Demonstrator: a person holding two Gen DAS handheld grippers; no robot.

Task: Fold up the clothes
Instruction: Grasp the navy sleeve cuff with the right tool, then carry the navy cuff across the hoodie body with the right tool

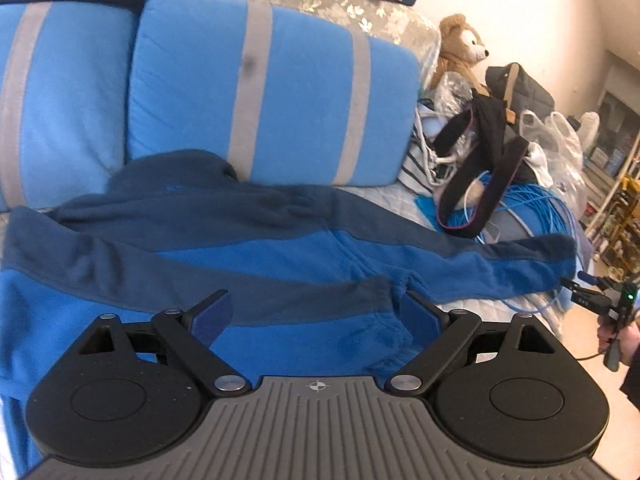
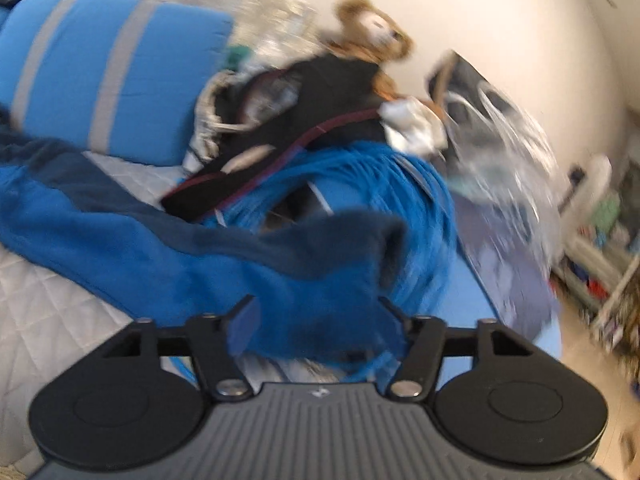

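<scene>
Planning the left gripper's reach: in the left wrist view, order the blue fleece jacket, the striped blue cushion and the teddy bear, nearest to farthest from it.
1. Blue fleece jacket: right at the left gripper, its hem between the open jaws.
2. Striped blue cushion: upright behind the jacket, straight ahead.
3. Teddy bear: farthest, up right, beyond the cushion's corner.
</scene>
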